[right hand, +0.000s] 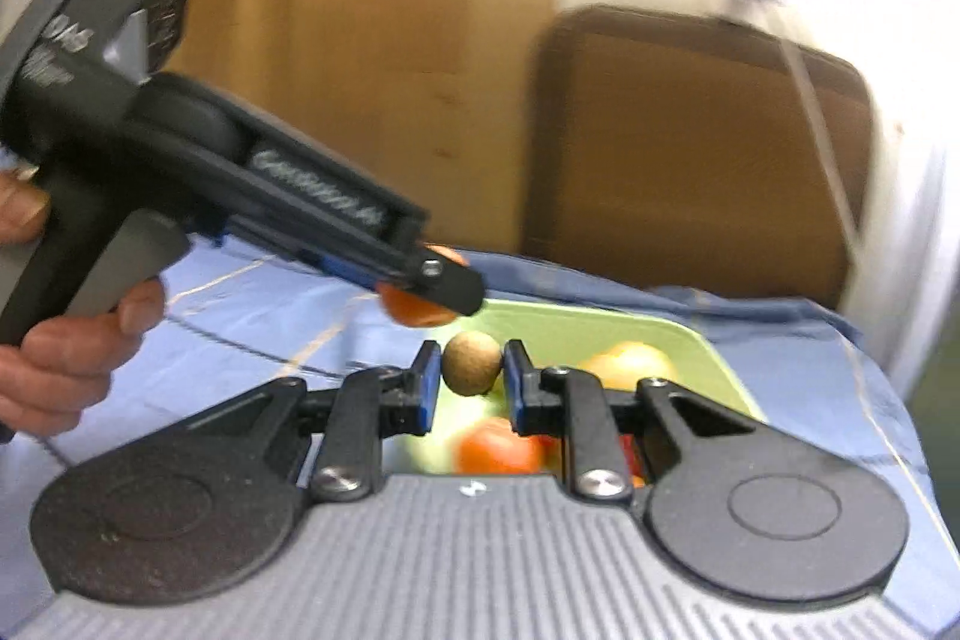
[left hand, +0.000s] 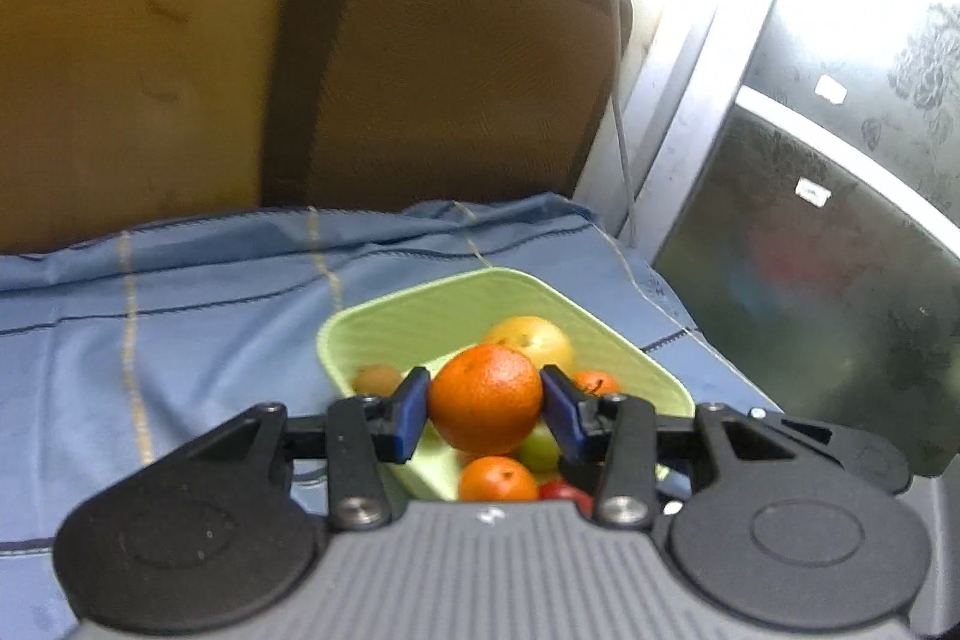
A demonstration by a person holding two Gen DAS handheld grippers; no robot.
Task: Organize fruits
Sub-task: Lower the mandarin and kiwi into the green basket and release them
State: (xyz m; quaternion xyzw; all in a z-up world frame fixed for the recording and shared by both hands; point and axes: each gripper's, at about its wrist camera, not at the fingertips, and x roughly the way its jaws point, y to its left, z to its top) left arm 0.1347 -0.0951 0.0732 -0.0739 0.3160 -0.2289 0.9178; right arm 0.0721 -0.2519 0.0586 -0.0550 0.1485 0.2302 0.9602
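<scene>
Left wrist view: my left tongs (left hand: pixel 485 403) pinch a large orange (left hand: pixel 485 397) across its widest part, one blue pad (left hand: pixel 413 415) on each flank, above the near end of the green tray (left hand: pixel 420 316). I judge this fruit moderately heavy for its size, with a firm, pebbled rind that gives good friction; holding it at the equator, as now, is the correct place, and hard squeezing is not needed. Below it in the tray lie a small brown fruit (left hand: pixel 377 377), a smaller orange (left hand: pixel 497 478), a green fruit (left hand: pixel 540 447), a yellow-orange round fruit (left hand: pixel 531 340) and a red one (left hand: pixel 564 491). The tray is ribbed inside, glossy, with rounded corners. It rests on a blue cloth (left hand: pixel 180 328) with stitched stripes, soft and creased, covering the worktop.

Right wrist view: the left hand (right hand: pixel 66 340) grips its tool at the left, and the same orange (right hand: pixel 417 313) shows partly under that tool's tip. Centre frame, my right tongs (right hand: pixel 469 382) pinch a small brown fruit (right hand: pixel 472 361), round, matt and rough-skinned, possibly a kiwi; I cannot tell for certain. I judge it light and softer than the orange, so a gentle grip across the middle suits it; excess force may bruise it. It hangs over the green tray (right hand: pixel 600 325), whose contents are blurred.
</scene>
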